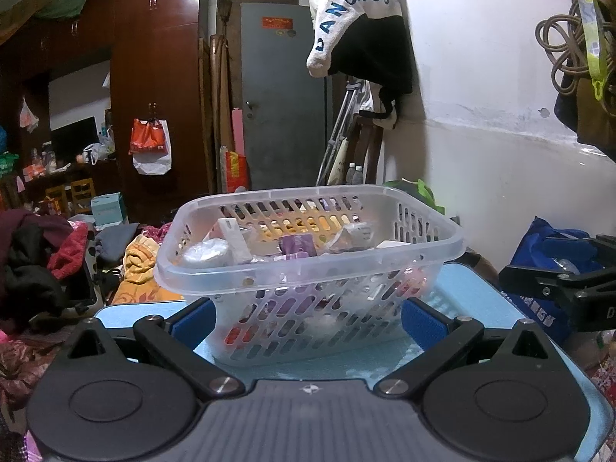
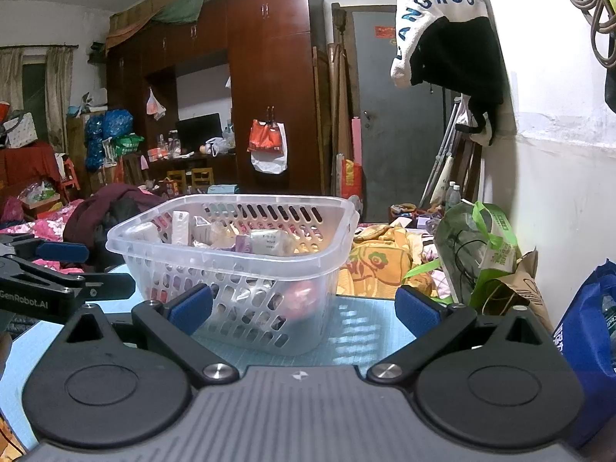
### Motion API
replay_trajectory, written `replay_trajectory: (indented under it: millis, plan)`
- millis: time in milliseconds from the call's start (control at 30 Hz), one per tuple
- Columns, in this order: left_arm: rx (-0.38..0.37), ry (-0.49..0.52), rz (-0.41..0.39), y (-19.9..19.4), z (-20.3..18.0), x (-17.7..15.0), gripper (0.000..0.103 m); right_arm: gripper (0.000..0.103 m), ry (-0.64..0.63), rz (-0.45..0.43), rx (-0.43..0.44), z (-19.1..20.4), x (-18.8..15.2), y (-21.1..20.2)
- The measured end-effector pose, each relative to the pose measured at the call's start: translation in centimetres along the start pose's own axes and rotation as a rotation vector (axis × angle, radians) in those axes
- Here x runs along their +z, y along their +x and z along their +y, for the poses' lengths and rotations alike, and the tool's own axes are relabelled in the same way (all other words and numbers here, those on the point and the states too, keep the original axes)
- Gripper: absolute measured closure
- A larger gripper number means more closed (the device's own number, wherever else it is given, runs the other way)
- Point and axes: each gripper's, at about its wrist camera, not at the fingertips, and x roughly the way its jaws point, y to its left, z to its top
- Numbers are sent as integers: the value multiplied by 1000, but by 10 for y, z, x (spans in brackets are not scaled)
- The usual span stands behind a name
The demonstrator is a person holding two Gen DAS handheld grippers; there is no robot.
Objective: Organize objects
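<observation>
A clear plastic slotted basket (image 1: 308, 265) stands on a light blue mat (image 1: 473, 300), filled with several small packets, a purple box (image 1: 296, 244) and a white bottle (image 1: 233, 236). My left gripper (image 1: 308, 321) is open, its blue pads on either side of the basket's near wall, not gripping. In the right wrist view the basket (image 2: 235, 265) sits left of centre on the mat (image 2: 358, 327). My right gripper (image 2: 304, 308) is open and empty; its left pad (image 2: 190, 304) is close to the basket's lower wall. Each gripper shows in the other's view: the right gripper (image 1: 558, 285) and the left gripper (image 2: 57, 281).
A blue bag (image 2: 589, 346), a green bag (image 2: 481, 254) and a brown paper bag (image 2: 519, 292) stand at the right by the white wall. Piled clothes (image 1: 42, 265) and an orange cloth (image 2: 377, 261) lie on the bed behind. A wardrobe (image 2: 269, 77) and door (image 1: 283, 88) stand far back.
</observation>
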Motion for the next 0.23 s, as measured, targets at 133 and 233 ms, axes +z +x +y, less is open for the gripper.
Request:
replay_trajectory:
  millis: [133, 233]
  plan:
    - [-6, -11, -10, -1, -3, 0, 0, 0, 0, 0, 0, 0, 0, 0]
    - [-8, -18, -16, -3, -4, 2, 0, 0, 0, 0, 0, 0, 0, 0]
